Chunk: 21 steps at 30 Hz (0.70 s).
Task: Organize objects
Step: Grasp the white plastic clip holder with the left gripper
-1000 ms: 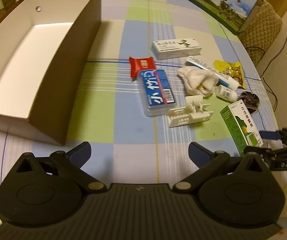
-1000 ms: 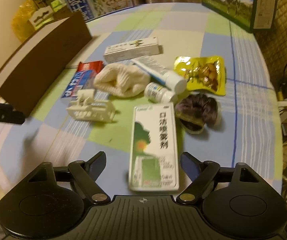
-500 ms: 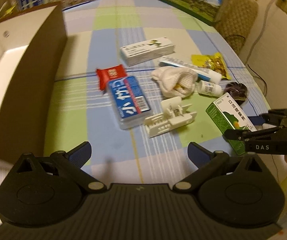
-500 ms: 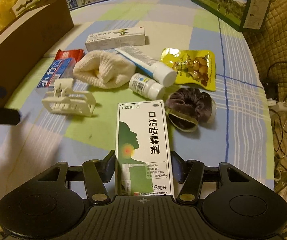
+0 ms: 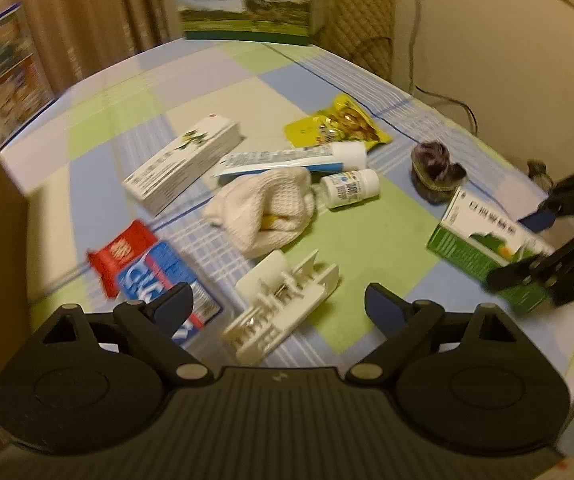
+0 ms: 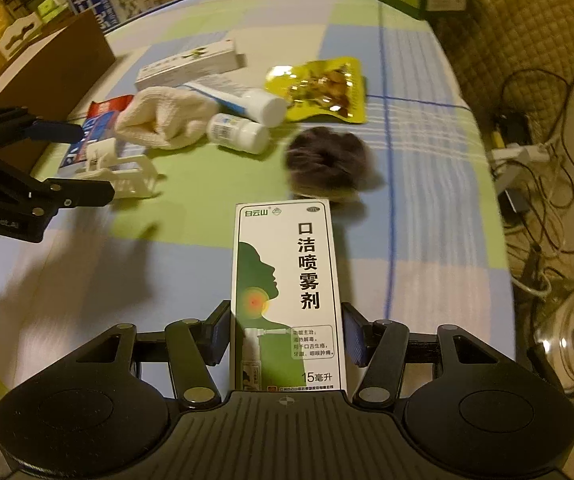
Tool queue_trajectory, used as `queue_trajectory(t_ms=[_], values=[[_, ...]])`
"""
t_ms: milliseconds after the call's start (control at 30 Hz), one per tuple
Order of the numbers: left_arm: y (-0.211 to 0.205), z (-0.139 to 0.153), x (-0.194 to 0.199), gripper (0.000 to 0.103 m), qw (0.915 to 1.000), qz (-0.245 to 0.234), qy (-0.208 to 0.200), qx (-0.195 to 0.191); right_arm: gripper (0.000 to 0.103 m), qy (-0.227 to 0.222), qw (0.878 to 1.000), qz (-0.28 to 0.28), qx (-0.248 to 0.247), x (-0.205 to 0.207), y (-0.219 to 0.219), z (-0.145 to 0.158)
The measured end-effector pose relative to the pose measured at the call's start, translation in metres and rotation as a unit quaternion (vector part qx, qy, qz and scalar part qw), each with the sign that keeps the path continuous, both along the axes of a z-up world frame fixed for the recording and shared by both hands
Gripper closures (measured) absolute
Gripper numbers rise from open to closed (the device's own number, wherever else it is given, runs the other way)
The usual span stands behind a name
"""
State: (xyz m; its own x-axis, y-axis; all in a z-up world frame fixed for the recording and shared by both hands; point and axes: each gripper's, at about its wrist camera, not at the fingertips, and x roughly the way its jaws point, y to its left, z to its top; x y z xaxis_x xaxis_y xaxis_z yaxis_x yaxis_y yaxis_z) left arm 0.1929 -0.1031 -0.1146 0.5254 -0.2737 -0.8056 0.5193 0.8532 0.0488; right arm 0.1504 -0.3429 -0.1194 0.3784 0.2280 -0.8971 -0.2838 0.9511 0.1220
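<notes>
My right gripper (image 6: 285, 340) is shut on a green and white mouth spray box (image 6: 287, 292), held just above the checked tablecloth; the box also shows in the left wrist view (image 5: 483, 240). My left gripper (image 5: 279, 306) is open and empty, hovering over a white plastic rack (image 5: 283, 300). Beside it lie a blue pack (image 5: 167, 276), a red packet (image 5: 121, 248), a cream knitted cloth (image 5: 267, 208), a white bottle (image 5: 351, 188), a toothpaste tube (image 5: 291, 160), a long white box (image 5: 183, 164), a yellow snack bag (image 5: 335, 126) and a dark scrunchie (image 5: 435, 168).
A brown cardboard box (image 6: 47, 68) stands at the table's left. A large printed carton (image 5: 247, 0) stands at the far edge, with a quilted chair (image 6: 519, 20) behind it. Cables and a metal pot lid (image 6: 567, 336) lie on the floor at the right.
My right gripper has closed on the spray box and lifted it slightly. My left gripper has swung right, away from the cardboard box and over the white rack.
</notes>
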Motion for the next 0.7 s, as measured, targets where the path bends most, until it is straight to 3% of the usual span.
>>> queue_trajectory(t_ms=[133,300,467,633,700], values=[[-0.012,-0.006,0.006,0.015,0.9993,-0.035,-0.004,0.006,0.05,0.002,1.0,-0.013,0.001,-0.002,-0.011,0.001],[-0.017,-0.01,0.007,0.035,0.999,-0.04,0.019,0.009,0.05,0.004,1.0,-0.018,0.004,-0.002,-0.017,0.001],[-0.015,-0.01,0.0,0.045,0.998,-0.005,0.061,-0.013,0.05,0.005,1.0,-0.014,0.005,0.0,-0.018,0.002],[-0.015,-0.013,-0.008,0.048,0.9939,0.048,0.092,-0.035,0.05,0.004,1.0,-0.009,0.004,0.003,-0.017,0.001],[-0.016,-0.014,-0.009,0.057,0.9929,0.065,0.094,-0.033,0.05,0.004,1.0,-0.007,0.004,0.005,-0.017,0.001]])
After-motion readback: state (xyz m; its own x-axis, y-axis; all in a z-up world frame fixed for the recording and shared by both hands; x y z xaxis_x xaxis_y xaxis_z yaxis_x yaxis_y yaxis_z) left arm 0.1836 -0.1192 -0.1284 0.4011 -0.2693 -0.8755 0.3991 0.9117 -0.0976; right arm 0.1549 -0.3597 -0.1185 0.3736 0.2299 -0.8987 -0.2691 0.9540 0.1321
